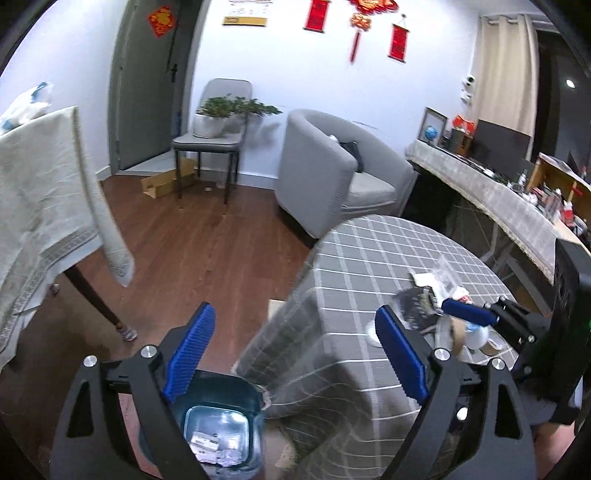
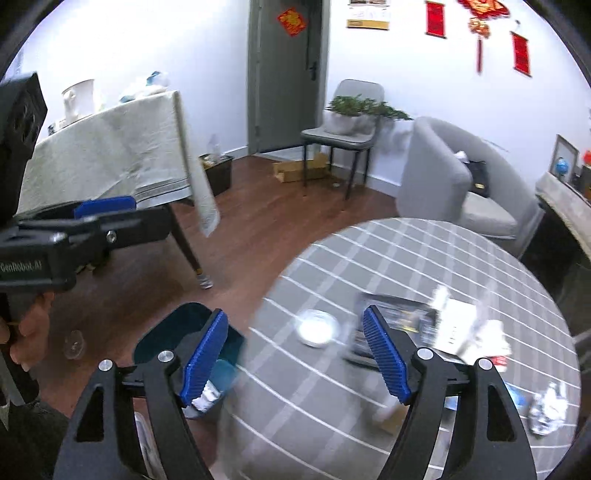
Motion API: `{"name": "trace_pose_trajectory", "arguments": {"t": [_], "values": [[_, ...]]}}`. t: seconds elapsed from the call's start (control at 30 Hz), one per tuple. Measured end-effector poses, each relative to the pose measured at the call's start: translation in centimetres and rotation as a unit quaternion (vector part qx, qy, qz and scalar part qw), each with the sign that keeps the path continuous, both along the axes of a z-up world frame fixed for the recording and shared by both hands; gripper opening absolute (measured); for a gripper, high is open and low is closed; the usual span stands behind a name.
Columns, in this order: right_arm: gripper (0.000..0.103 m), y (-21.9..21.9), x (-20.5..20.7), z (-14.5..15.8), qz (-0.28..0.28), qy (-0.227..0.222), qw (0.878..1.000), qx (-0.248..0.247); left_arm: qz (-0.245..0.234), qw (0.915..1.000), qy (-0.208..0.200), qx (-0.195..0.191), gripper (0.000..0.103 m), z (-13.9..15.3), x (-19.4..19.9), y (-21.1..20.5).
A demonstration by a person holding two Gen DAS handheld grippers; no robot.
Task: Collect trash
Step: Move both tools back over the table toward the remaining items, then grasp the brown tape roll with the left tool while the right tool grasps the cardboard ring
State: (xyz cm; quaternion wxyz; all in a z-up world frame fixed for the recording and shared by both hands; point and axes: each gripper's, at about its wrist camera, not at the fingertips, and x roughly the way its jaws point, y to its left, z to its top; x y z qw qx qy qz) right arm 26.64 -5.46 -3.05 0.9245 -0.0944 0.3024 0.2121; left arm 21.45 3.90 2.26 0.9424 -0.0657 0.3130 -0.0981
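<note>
The trash bin (image 1: pixel 218 424), a dark teal container, stood on the wooden floor (image 1: pixel 192 236) right beside the round table (image 1: pixel 388 251), and crumpled paper and wrappers already lay at its bottom. The left gripper (image 1: pixel 295 354) hung above it with its blue pads spread wide and nothing between them; the left pad overlapped the bin's rim in view, though contact could not be judged. The right gripper (image 2: pixel 293 354) was also released, its jaws apart and empty, poised over the edge of the table with the bin (image 2: pixel 192 339) showing behind its left finger. More trash remained on the grey checked tablecloth: a dark printed packet (image 2: pixel 399 325), white papers (image 2: pixel 458 328), a crumpled foil wrapper (image 2: pixel 546 410) near the table's edge and a small shiny round lid (image 2: pixel 316 328). In the right wrist view a hand (image 2: pixel 26 325) gripped the handle of the left gripper at the far left. Farther out stood a second table (image 2: pixel 110 155) draped in a pale cloth, a grey armchair (image 1: pixel 332 173), a chair carrying a potted plant (image 1: pixel 221 114), a grey door (image 2: pixel 284 74) and red hangings (image 1: pixel 369 22) on the white wall.
</note>
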Motion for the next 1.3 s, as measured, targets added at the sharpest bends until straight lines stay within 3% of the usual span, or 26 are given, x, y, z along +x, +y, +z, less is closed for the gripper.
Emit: {"name": "trace_pose_trajectory", "arguments": {"t": [0.3, 0.6, 0.77, 1.07, 1.2, 1.3], "values": [[0.077, -8.3, -0.7, -0.2, -0.047, 0.001, 0.999, 0.008, -0.052, 0.9985, 0.013, 0.012, 0.091, -1.2, 0.5, -6.1], [0.077, -12.6, -1.8, -0.8, -0.065, -0.002, 0.998, -0.001, -0.099, 0.9946, 0.025, 0.015, 0.09, -2.5, 1.0, -12.1], [0.077, -15.1, -2.2, -1.5, -0.068, 0.008, 0.998, 0.001, -0.122, 0.9912, 0.034, 0.039, 0.087, -3.8, 1.0, -15.4], [0.077, -17.7, -2.6, -2.8, -0.055, 0.033, 0.998, 0.006, -0.122, 0.9886, 0.06, 0.065, 0.075, -5.9, 2.0, -18.2], [0.077, -18.4, -2.6, -3.3, -0.036, 0.048, 0.998, 0.023, -0.113, 0.9887, 0.073, 0.065, 0.06, -6.4, 2.6, -18.4], [0.076, -18.2, -2.5, -3.5, -0.025, 0.057, 0.998, 0.02, -0.109, 0.989, 0.079, 0.062, 0.056, -6.6, 2.9, -18.5]]}}
